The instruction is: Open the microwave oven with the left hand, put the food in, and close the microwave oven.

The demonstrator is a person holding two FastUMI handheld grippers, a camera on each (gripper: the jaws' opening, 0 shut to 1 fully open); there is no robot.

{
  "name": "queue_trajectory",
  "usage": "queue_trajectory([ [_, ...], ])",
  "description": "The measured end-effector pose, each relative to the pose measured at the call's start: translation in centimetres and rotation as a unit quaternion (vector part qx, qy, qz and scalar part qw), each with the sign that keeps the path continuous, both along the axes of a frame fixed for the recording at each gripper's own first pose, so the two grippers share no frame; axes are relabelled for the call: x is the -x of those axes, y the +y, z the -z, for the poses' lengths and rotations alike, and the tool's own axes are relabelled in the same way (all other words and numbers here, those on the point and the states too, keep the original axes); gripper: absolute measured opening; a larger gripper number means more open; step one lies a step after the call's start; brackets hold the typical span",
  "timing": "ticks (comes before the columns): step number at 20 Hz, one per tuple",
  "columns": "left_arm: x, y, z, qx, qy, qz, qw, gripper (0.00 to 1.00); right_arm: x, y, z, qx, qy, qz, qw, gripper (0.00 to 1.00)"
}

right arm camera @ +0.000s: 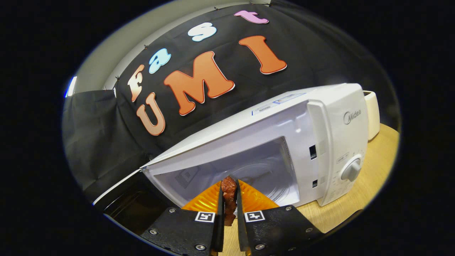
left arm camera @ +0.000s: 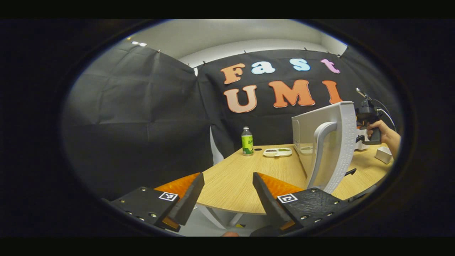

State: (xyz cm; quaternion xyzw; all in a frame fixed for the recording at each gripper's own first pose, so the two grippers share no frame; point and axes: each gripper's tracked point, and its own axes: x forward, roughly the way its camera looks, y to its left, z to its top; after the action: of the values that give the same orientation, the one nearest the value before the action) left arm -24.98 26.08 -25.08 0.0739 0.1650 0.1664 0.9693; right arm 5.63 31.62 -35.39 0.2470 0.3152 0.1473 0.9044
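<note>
In the right gripper view the white microwave oven point(right arm camera: 330, 142) stands with its door point(right arm camera: 121, 202) swung out to the left and its cavity point(right arm camera: 249, 170) showing a glass turntable. My right gripper point(right arm camera: 229, 193) is shut on a reddish-brown piece of food point(right arm camera: 228, 197), held just in front of the cavity mouth. In the left gripper view my left gripper point(left arm camera: 227, 193) stands open with nothing between its fingers, left of the open door point(left arm camera: 332, 149) seen edge-on with its curved handle point(left arm camera: 320, 153). The other gripper point(left arm camera: 368, 117) and the hand holding it show beyond the door.
On the wooden table point(left arm camera: 245, 177) stand a green-labelled bottle point(left arm camera: 247, 141) and a white divided tray point(left arm camera: 277, 152) with food near the back. A small white box point(left arm camera: 384, 154) lies at the right. A cream appliance point(right arm camera: 371, 113) sits behind the microwave.
</note>
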Motion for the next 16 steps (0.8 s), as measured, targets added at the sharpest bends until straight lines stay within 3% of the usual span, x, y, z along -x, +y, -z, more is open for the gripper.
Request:
queue_trajectory([
  [6, 0.6, 1.5, 1.0, 0.004, 0.010, -0.017, 1.000, 0.86, -2.8, 2.0, 3.0, -0.046, 0.028, 0.035, 0.998, 0.16],
  [16, 0.4, 2.5, 2.1, 0.018, 0.011, -0.028, 0.999, 0.85, -5.9, 4.1, 5.2, -0.064, -0.003, 0.102, 0.993, 0.16],
])
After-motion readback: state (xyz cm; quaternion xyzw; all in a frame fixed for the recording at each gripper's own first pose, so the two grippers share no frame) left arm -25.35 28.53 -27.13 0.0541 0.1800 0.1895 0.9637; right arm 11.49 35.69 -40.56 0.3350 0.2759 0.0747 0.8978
